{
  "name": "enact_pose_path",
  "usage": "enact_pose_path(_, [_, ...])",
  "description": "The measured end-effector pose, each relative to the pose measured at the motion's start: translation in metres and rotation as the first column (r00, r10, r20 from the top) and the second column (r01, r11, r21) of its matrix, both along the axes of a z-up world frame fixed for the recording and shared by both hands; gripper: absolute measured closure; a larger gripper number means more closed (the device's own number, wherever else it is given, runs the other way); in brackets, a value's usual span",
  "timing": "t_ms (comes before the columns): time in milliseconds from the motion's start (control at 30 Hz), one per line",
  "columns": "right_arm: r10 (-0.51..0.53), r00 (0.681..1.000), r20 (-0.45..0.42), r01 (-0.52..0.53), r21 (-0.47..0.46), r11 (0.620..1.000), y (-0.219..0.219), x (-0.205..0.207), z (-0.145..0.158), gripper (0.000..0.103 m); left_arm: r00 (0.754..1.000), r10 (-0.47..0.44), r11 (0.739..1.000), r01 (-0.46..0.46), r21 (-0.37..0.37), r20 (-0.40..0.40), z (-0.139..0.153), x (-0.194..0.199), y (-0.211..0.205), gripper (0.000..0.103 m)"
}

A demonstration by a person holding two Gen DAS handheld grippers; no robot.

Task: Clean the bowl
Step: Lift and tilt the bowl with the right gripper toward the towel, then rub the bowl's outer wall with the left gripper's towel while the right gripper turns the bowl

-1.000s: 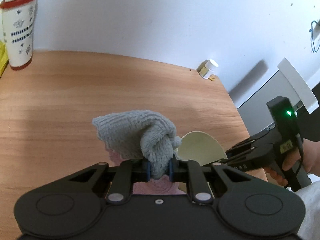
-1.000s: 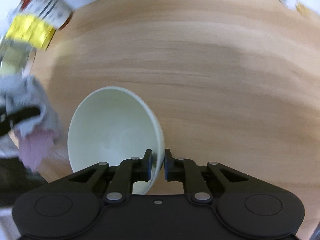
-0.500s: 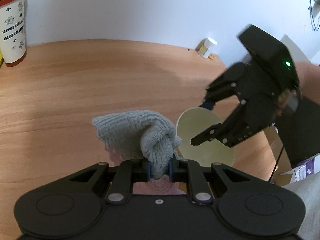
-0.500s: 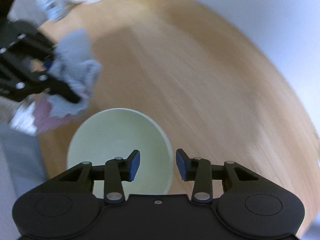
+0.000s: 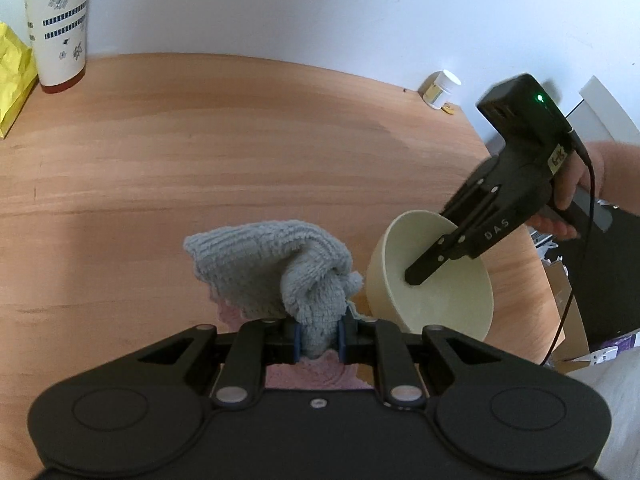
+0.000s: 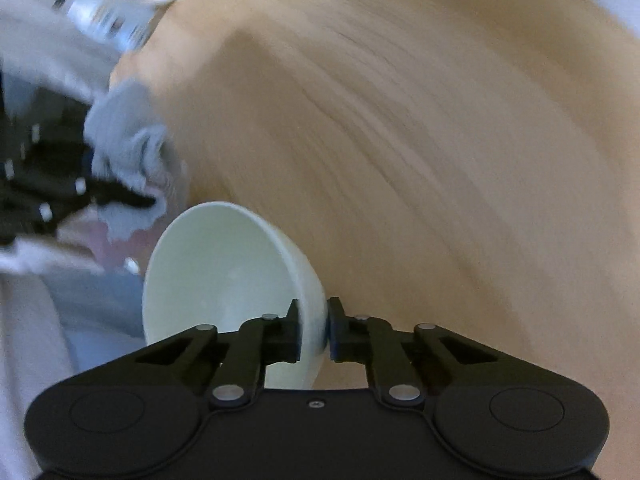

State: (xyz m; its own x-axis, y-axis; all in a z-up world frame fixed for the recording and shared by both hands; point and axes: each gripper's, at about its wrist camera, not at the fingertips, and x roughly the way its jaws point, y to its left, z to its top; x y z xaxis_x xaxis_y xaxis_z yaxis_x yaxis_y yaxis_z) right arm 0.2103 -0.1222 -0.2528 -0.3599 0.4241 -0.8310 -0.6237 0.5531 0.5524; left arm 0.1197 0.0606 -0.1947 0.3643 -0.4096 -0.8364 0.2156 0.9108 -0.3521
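Note:
A pale cream bowl (image 5: 436, 304) stands tilted near the table's right front corner, its opening turned up and toward me. My right gripper (image 6: 313, 332) is shut on its rim, one finger inside the bowl and one outside; in the left wrist view the right gripper (image 5: 418, 276) reaches down into the bowl from the upper right, held by a person's hand (image 5: 576, 188). My left gripper (image 5: 318, 336) is shut on a bunched grey knitted cloth (image 5: 272, 268) with a pink underside, just left of the bowl. In the blurred right wrist view the cloth (image 6: 124, 136) sits left of the bowl (image 6: 224, 272).
A tall white canister with a red lid (image 5: 56, 28) and a yellow bag (image 5: 12, 80) stand at the back left of the wooden table (image 5: 240, 140). A small white jar (image 5: 440, 88) is at the back right. The table's right edge runs just beyond the bowl.
The right gripper let go of the bowl's rim, opened, rolled, and shut on the rim again from above. The left gripper kept hold of the cloth and sank slightly.

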Motion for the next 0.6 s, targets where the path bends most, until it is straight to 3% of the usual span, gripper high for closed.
enact_pose_path(100, [-0.153, 0.986, -0.060, 0.155, 0.025, 0.988, -0.025, -0.006, -0.007, 0.091, 1.000, 0.010, 1.000, -0.010, -0.006, -0.011, -0.004, 0.001, -0.001, 0.088])
enact_pose_path(300, [-0.377, 0.919, -0.120, 0.388, 0.090, 0.917, -0.055, -0.018, -0.021, 0.090, 0.999, 0.036, 0.998, -0.035, -0.048, 0.026, 0.008, 0.001, 0.000, 0.088])
enact_pose_path(400, [-0.489, 0.860, -0.146, 0.507, 0.132, 0.852, -0.080, -0.020, -0.023, 0.090, 0.997, 0.045, 0.997, -0.042, -0.066, 0.056, 0.021, 0.000, 0.000, 0.088])
enact_pose_path(467, [-0.560, 0.801, -0.210, 0.594, 0.170, 0.786, -0.096, -0.018, -0.022, 0.090, 0.995, 0.043, 0.997, -0.036, -0.074, 0.095, 0.033, -0.002, -0.001, 0.088])
enact_pose_path(600, [-0.632, 0.726, -0.271, 0.687, 0.233, 0.689, -0.111, -0.011, -0.011, 0.090, 0.985, -0.013, 0.996, 0.027, -0.082, 0.174, 0.058, -0.004, -0.012, 0.088])
